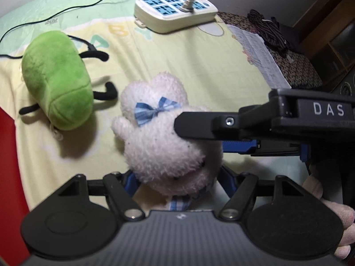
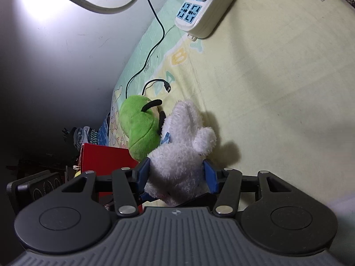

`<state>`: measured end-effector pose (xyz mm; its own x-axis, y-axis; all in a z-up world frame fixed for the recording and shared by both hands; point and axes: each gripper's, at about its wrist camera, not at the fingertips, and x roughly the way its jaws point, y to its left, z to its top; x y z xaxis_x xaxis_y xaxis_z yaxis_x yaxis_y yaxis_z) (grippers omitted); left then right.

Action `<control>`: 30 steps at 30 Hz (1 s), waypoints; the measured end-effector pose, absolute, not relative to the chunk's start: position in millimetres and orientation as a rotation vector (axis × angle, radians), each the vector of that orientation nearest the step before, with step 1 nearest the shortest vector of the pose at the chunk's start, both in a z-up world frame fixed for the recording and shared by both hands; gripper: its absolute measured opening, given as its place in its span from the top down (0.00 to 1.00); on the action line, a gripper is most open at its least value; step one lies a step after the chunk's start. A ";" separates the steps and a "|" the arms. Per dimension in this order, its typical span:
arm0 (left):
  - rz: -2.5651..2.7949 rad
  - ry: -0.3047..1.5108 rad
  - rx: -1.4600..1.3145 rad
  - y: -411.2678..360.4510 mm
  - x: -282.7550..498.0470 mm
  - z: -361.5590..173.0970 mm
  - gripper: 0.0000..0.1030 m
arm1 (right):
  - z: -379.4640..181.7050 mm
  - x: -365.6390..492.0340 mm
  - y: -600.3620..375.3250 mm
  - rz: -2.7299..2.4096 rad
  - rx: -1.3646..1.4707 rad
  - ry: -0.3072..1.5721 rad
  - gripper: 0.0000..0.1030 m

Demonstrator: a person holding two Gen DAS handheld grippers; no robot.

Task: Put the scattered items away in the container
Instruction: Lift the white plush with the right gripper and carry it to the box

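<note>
White raised letters reading "DAS" (image 1: 328, 109) stand on the black body of the right gripper (image 2: 177, 174), and pastel letters "BABY" (image 1: 115, 30) are printed on the pale yellow and green bed sheet (image 1: 199, 66). The fluffy white plush toy with a blue checked bow (image 1: 159, 137) lies on the sheet, its long axis running from the grippers toward the far white power strip with blue sockets (image 1: 173, 11). The right gripper's blue pads (image 2: 209, 175) clamp the toy's body on both sides. The left gripper (image 1: 177, 177) straddles the toy's near end, its jaws partly apart; I cannot tell whether they press. A green plush toy with black limbs (image 1: 57, 79) lies just left, beside a red box (image 2: 104, 157).
</note>
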<state>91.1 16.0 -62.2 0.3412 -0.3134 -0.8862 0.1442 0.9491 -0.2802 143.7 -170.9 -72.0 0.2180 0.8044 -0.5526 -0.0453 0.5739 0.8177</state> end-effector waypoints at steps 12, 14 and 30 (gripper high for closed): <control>-0.418 1.132 -0.042 -10.3 34.4 -35.6 0.30 | -49.8 72.1 -209.3 0.603 0.841 1.181 0.47; -0.427 1.111 -0.035 -9.6 25.7 -27.8 0.30 | -42.5 62.0 -211.5 0.604 0.842 1.159 0.47; -0.383 0.877 -0.082 60.7 -19.6 41.2 0.30 | 26.1 19.0 -165.3 0.732 0.741 0.933 0.46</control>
